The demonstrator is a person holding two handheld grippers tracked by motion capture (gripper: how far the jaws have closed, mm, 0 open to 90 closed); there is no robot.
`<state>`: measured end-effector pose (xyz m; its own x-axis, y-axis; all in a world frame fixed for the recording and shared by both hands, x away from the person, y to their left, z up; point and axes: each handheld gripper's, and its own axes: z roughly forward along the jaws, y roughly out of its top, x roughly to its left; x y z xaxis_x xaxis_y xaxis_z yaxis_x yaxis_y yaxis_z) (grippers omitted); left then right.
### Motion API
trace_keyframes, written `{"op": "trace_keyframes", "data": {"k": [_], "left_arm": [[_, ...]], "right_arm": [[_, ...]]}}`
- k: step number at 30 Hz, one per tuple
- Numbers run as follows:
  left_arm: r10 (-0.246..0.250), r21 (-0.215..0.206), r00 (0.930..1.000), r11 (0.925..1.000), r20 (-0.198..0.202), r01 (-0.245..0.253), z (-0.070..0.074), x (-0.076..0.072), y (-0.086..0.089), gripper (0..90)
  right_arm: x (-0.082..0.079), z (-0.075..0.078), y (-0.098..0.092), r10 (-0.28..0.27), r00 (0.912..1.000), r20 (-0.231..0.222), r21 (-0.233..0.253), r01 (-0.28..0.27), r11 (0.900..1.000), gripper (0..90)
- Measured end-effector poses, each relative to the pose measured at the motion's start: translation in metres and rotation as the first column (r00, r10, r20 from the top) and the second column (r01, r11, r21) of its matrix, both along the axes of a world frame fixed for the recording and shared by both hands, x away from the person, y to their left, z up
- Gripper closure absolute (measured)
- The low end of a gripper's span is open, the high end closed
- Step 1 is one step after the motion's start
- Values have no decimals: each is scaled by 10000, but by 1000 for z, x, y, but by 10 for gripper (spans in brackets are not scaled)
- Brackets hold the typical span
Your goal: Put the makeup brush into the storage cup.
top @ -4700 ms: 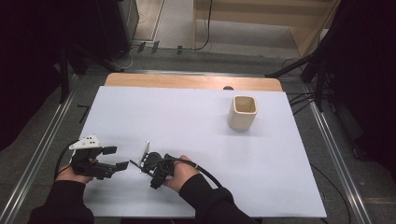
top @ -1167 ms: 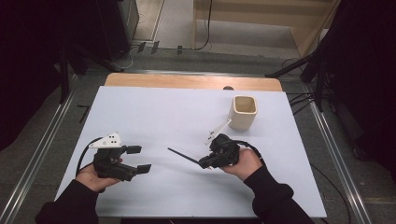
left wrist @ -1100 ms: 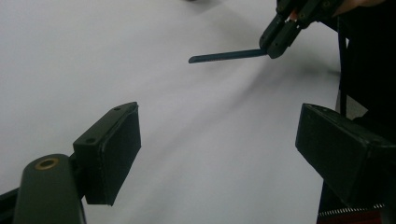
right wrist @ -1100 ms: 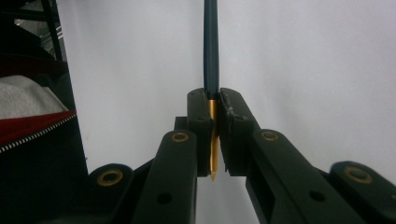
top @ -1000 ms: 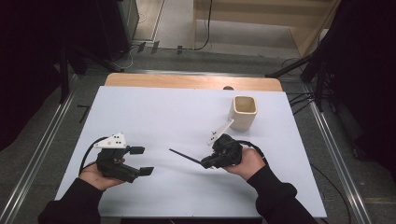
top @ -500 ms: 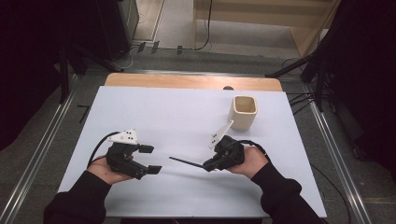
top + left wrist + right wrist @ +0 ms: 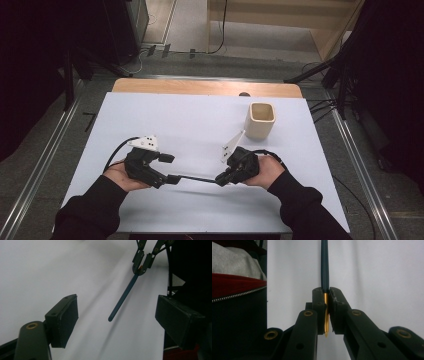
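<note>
A thin dark blue pen [image 7: 197, 178] with a gold tip [image 7: 326, 322] hangs level just above the white table [image 7: 175, 115]. My right gripper [image 7: 220, 181] is shut on its gold end; the right gripper view shows the pads [image 7: 318, 300] clamping the barrel [image 7: 325, 265]. My left gripper [image 7: 170, 169] is open. In the left gripper view the pen's free end [image 7: 111, 318] lies between the wide-apart pads [image 7: 67, 315], touching neither, with the right gripper [image 7: 141, 263] farther off.
A beige square cup [image 7: 260, 120] stands upright at the table's back right, beyond the right hand. A wooden strip [image 7: 205, 87] edges the far side. Metal rails [image 7: 45, 150] run along both sides. Clothing with a zip [image 7: 237, 293] shows at the left.
The left gripper has moved right toward the pen, so the pen's free end now sits between its open jaws. The right gripper, still holding the pen, has shifted slightly nearer.
</note>
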<state>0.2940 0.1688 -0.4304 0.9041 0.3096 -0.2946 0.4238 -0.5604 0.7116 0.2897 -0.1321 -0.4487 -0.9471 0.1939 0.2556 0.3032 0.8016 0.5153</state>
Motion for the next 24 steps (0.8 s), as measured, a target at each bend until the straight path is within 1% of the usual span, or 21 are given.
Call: {"op": "trace_keyframes", "data": {"k": [2,3,4,5,6,7,8,9,10,11,12,15,16,20,22,24], "left_arm": [[-168,20,9999,9999,10,168,0,0,-2,213],[-235,75,9997,9997,41,235,0,0,-3,213],[-282,116,9996,9995,32,282,0,0,-5,213],[-306,185,9995,9994,27,306,0,0,-6,214],[-425,231,9991,9988,88,423,0,0,-7,224],[-559,257,9984,9981,115,556,0,0,-8,234],[-578,359,9983,9977,117,574,0,0,-9,235],[-585,388,9983,9975,41,583,-1,1,-10,236],[-601,414,9982,9973,-60,603,-2,1,-11,242],[-582,455,9983,9973,-79,585,-2,2,-12,259],[-564,565,9984,9968,-7,564,-3,2,-13,268],[-711,597,9974,9956,-123,717,-4,3,-16,285],[-735,650,9972,9951,-126,742,-5,3,-17,287],[-1105,827,9938,9904,-83,1108,-7,0,-22,302],[-1248,927,9920,9877,-178,1259,-9,0,-25,307],[-1326,1009,9908,9857,-265,1347,-11,0,-27,321]], "right_arm": [[2,2,1,77,9998,205,49,-78,10000,850],[2,3,1,174,9998,79,18,-174,9998,850],[4,3,2,238,9993,298,110,-242,9996,850],[4,4,2,275,9993,257,58,-277,9996,850],[5,5,2,298,9991,314,13,-299,9996,850],[5,5,3,328,9992,244,-10,-327,9995,850],[5,6,4,350,9993,126,-52,-350,9994,850],[7,6,4,454,9983,357,-9,-454,9990,851],[6,7,5,495,9986,163,-68,-494,9988,850],[6,8,6,497,9986,203,-111,-495,9987,850],[8,8,7,628,9971,439,-21,-628,9980,850],[7,10,9,646,9975,282,-81,-644,9979,850],[8,11,10,714,9964,448,-80,-711,9974,850],[7,13,13,869,9952,450,-19,-869,9962,851],[7,13,15,1049,9937,403,27,-1051,9945,851],[6,13,16,1092,9931,421,62,-1096,9940,850]]}}
